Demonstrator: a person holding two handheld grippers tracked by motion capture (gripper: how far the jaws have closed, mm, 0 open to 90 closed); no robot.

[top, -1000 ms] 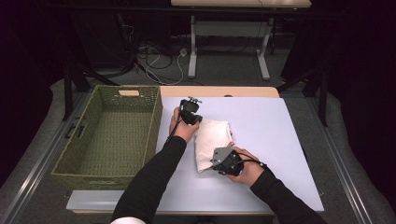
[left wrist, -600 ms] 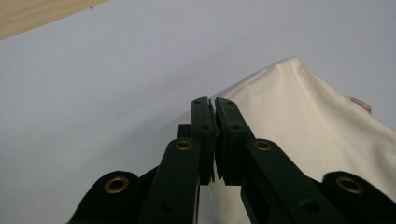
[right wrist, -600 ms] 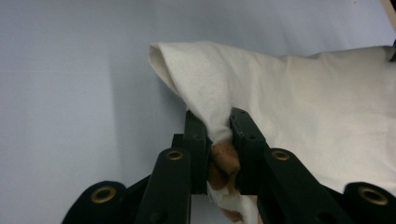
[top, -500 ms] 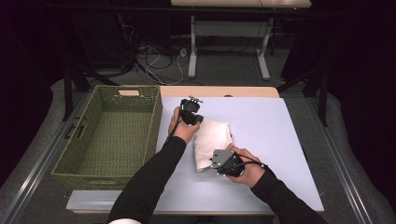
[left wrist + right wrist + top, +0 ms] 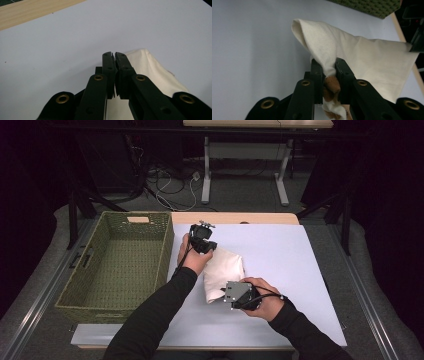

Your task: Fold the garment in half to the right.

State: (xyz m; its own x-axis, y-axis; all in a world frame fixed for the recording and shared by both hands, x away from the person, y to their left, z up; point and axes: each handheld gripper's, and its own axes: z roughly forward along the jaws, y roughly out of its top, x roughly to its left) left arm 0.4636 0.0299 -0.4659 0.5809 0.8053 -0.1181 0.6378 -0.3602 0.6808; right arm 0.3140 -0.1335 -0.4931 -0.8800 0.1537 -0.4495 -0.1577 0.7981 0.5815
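A cream cloth (image 5: 225, 270) lies folded on the white table top (image 5: 285, 255), and a gripper holds each end of it. My left gripper (image 5: 207, 248) is at the cloth's far end. In the left gripper view its jaws (image 5: 114, 53) stand together, with the cloth (image 5: 152, 70) emerging beside and under them. My right gripper (image 5: 223, 293) is at the near end. Its jaws (image 5: 329, 63) pinch a bunched fold of the cloth (image 5: 362, 55), lifted off the table. A tan-brown bit shows between them below the fold.
A green woven basket (image 5: 165, 250) stands left of the cloth, its inside bare, and its corner (image 5: 367, 6) shows in the right gripper view. A wooden table edge (image 5: 235, 218) runs behind the white top. Cables and desk legs lie on the floor beyond.
Both hands have risen a little with the cloth between them. Neither grip has changed.
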